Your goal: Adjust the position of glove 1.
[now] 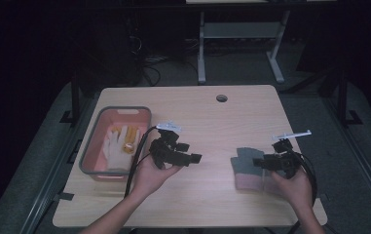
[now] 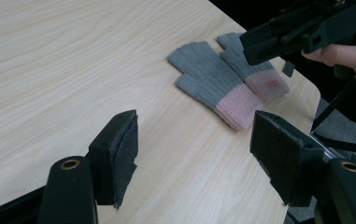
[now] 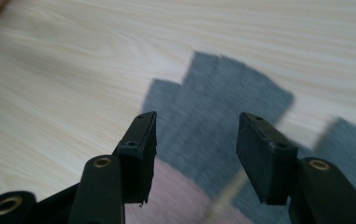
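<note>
Right gripper view: right gripper (image 3: 192,140), jaws parted, empty, over gloves (image 3: 222,98)
Gloves: soft, light knit; pinch pink cuff (image 2: 241,105)

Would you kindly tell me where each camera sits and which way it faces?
High view: above the person's side, facing forward and down on the table; forearms and both hand-held grippers show.
Left gripper view: on the left hand-held gripper, facing the gloves.
Right gripper view: on the right hand-held gripper, just above the gloves.
All share the gloves.
</note>
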Motion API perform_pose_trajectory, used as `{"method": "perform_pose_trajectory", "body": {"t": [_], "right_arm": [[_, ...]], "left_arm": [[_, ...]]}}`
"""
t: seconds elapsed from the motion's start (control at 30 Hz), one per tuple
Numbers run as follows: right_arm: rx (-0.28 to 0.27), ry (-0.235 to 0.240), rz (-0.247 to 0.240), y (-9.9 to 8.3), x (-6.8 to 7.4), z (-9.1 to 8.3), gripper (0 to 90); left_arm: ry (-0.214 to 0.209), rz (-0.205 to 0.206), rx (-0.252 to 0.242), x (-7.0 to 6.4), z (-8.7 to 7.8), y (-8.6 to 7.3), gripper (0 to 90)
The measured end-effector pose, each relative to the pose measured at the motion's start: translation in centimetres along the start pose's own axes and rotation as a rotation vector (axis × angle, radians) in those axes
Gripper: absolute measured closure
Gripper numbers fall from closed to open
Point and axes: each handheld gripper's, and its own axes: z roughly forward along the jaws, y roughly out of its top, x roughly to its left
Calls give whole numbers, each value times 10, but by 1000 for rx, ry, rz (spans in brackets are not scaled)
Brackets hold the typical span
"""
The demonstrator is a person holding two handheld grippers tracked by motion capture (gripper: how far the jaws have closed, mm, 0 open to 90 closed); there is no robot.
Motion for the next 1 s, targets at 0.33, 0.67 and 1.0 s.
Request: {"method": "perform_pose_trajectory", "body": {"t": [0.33, 0.67, 1.0], "right_arm": [[41, -101, 22, -31, -24, -2, 473], [31, -167, 4, -47, -37, -7, 452], [59, -208, -40, -51, -38, 1, 464]], "left_arm": [[-26, -20, 9, 2, 7, -12, 311], [-33, -18, 15, 0, 13, -14, 310], [-42, -24, 24, 0, 18, -16, 306]]}}
